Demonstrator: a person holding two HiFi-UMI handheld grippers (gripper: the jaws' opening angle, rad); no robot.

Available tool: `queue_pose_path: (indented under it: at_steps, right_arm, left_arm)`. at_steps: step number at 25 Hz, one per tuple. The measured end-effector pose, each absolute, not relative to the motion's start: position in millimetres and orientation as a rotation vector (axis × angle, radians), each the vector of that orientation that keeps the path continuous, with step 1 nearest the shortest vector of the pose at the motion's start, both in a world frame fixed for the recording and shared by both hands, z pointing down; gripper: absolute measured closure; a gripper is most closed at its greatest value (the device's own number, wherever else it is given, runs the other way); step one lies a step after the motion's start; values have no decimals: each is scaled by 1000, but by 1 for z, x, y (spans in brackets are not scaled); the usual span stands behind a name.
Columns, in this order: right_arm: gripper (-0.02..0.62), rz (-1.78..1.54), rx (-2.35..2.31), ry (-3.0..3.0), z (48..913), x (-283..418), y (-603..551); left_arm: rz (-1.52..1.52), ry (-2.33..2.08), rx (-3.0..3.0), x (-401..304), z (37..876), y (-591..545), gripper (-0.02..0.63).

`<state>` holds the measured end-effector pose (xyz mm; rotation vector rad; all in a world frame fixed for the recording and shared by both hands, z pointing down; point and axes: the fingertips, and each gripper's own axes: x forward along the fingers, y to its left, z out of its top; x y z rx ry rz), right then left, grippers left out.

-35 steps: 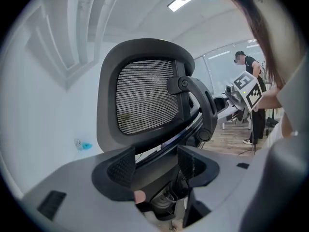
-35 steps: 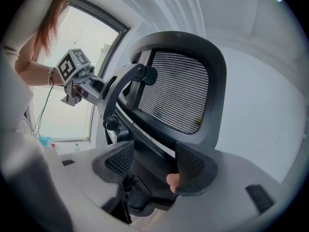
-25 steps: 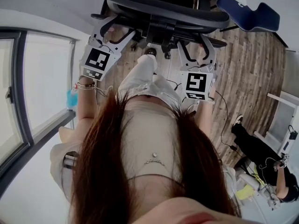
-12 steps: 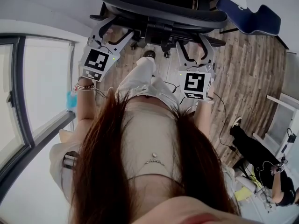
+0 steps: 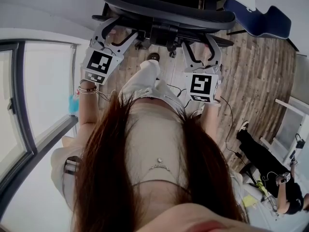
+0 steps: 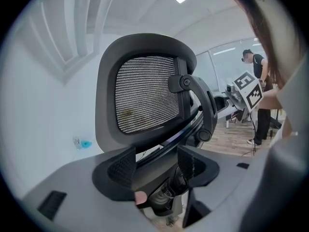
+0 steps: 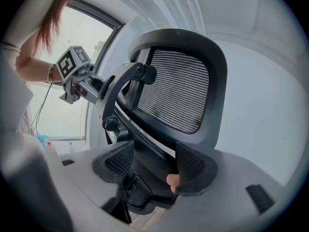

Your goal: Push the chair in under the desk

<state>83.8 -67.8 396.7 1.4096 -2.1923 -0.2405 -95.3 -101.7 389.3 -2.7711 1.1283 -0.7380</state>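
The black mesh-backed office chair [image 5: 169, 6] stands at twelve o'clock in the head view, its back turned to the person, who faces it with a gripper braced at each side. The left gripper [image 5: 115, 35] meets the back's rim at about eleven o'clock and the right gripper [image 5: 200, 50] at about one. Both claws are spread wide and straddle the frame rather than clamp it.

The push looks under way or about to begin. To do it well, both grippers should press evenly and low on the frame, so the chair rolls straight over the wood-plank floor [image 5: 260, 66] and does not swivel. The person's leg, close behind the base at twelve o'clock, needs room to follow.

Only the gripper views show the ribbed mesh panel [image 6: 145, 93] and the curved black support arm [image 6: 200, 105] behind it, with the dark lower frame running between the pads of the left gripper [image 6: 155, 161] and right gripper [image 7: 152, 161]. Only the head view shows the floor, the large window [image 5: 43, 91] at nine o'clock and a person in black [image 5: 270, 163] at four o'clock. No view shows the desk plainly.
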Motion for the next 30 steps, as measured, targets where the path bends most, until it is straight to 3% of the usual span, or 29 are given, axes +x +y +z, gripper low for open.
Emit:
queue_pose_path:
  at_steps: [30]
  right_arm:
    - [316,-233,1418,-2173,397,99,-124]
  left_arm:
    - [-740,1145,-2765,-80,388,-155,342]
